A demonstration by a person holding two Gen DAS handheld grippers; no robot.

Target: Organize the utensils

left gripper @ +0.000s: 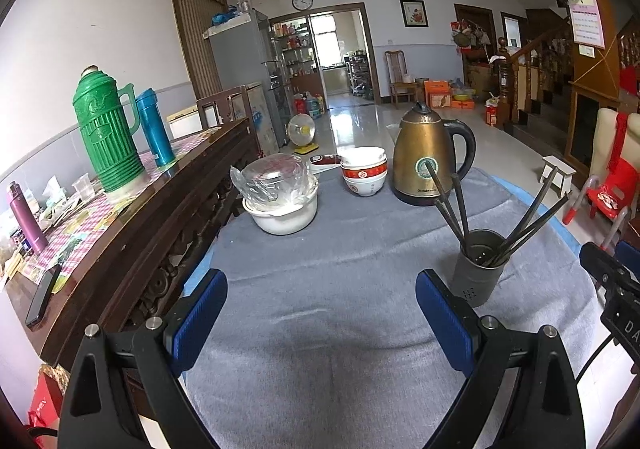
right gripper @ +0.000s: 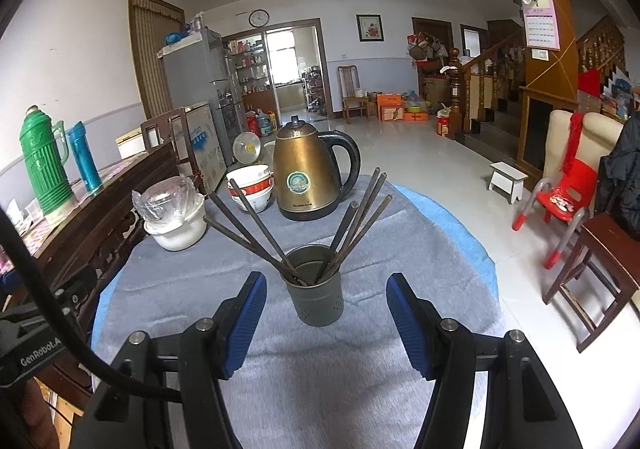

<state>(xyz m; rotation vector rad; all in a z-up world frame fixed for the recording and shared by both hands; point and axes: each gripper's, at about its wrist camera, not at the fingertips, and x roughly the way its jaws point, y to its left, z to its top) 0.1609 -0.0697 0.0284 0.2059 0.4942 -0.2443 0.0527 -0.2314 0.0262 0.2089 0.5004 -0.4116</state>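
Chopsticks (right gripper: 256, 227), dark and long, fan out both ways from grey perforated holder (right gripper: 316, 299) standing upright on grey-clothed desk (right gripper: 320, 389), right gripper (right gripper: 325, 323) and left gripper (left gripper: 320, 323) both spread apart, empty.

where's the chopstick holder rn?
The chopstick holder stands on the grey cloth, centred just ahead of the right gripper in the right wrist view, nearer than the brass kettle. In the left wrist view it sits right of centre.
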